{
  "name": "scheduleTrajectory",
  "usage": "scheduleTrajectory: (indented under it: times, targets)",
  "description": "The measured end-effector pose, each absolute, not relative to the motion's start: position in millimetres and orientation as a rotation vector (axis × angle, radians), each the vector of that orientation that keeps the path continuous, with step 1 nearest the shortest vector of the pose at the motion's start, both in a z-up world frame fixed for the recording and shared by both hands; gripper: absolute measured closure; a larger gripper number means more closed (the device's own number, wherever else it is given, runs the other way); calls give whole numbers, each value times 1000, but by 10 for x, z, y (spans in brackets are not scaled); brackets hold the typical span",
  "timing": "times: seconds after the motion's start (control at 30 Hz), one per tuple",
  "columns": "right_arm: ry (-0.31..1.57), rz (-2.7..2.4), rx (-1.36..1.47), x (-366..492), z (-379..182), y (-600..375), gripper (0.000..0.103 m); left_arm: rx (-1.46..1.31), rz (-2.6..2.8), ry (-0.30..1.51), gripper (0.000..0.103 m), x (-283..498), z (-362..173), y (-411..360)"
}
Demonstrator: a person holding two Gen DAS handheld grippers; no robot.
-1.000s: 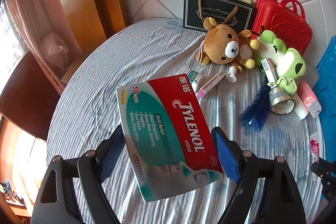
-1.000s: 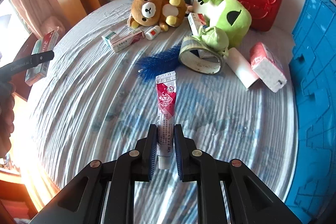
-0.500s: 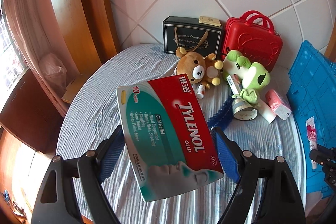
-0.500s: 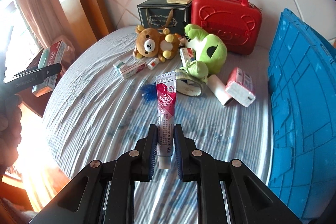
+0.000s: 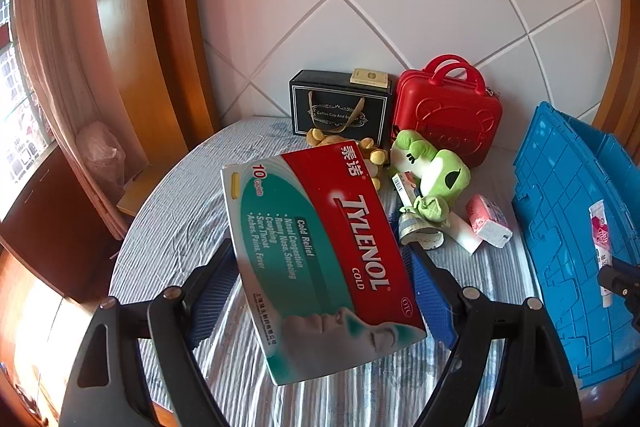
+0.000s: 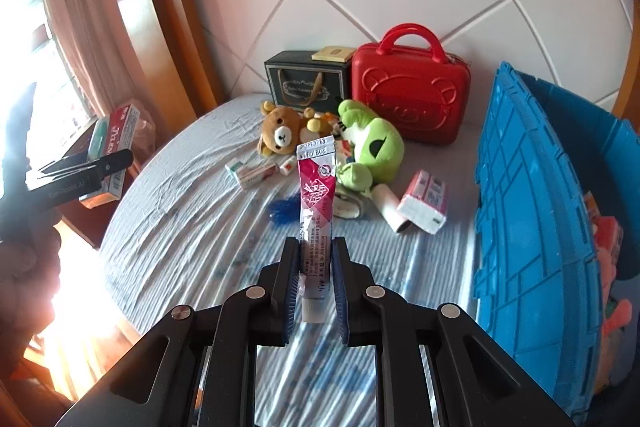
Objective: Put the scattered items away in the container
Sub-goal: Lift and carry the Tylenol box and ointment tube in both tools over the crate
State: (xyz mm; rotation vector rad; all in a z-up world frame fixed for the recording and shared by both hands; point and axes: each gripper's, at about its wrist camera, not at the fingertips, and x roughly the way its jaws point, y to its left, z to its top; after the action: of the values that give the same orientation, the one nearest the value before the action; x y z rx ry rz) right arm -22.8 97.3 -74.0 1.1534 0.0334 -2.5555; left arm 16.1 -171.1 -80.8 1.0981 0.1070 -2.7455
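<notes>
The desk [image 6: 192, 227], round and covered with a striped cloth, carries the scattered things. At its right edge stands the blue crate [image 6: 528, 211], the container; pink and red items already lie inside it. At the back, against the tiled wall, stand a red case [image 6: 412, 99] and, just beside it on the left, a dark gift bag [image 6: 308, 83].

The left gripper [image 5: 324, 287] holds the Tylenol box [image 5: 316, 259] in the air above the desk. Its jaws are spread wide and press on the two long sides of the box, so the box lies flat between them, its printed face up and its far end reaching out beyond the fingertips.

In front of the case lie a green frog [image 6: 372, 147] and a brown bear [image 6: 284, 135], touching each other. Near the frog are a pink packet [image 6: 424, 203] and a white roll [image 6: 388, 207], side by side. A small box [image 6: 252, 173] lies in front of the bear, and a blue brush [image 6: 284, 207] is near it.

The right gripper [image 6: 316, 263] holds a red tube [image 6: 316, 203] above the desk. Its jaws are almost together and pinch the lower part of the tube. The cap end hangs just behind the pads, and the flat crimped end stands up well past the fingertips.
</notes>
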Motion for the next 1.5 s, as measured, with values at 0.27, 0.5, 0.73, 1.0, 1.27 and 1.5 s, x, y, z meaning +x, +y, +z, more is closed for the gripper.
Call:
scheduleTrajectory:
  times: [0.27,0.5,0.73,1.0,1.27,1.5]
  targets:
    - [11,-2581,1079,-109,-463,1338,87,1037,-2792,49,21,219,-503,-1303]
    - [-37,-2593,1024,18,-269,1670,87,988,-2791,-7,21,249,-283,-997]
    - [-52,-2595,992,33,-154,1974,87,969,-2794,-26,21,233,-180,-699]
    - [-60,-2595,956,93,-49,2305,87,956,-2812,-39,21,239,-125,-311]
    - [-98,-2636,914,162,35,2729,87,929,-2875,-66,21,188,-20,121]
    - [-164,-2699,902,220,46,3155,87,927,-2934,-134,21,95,71,519]
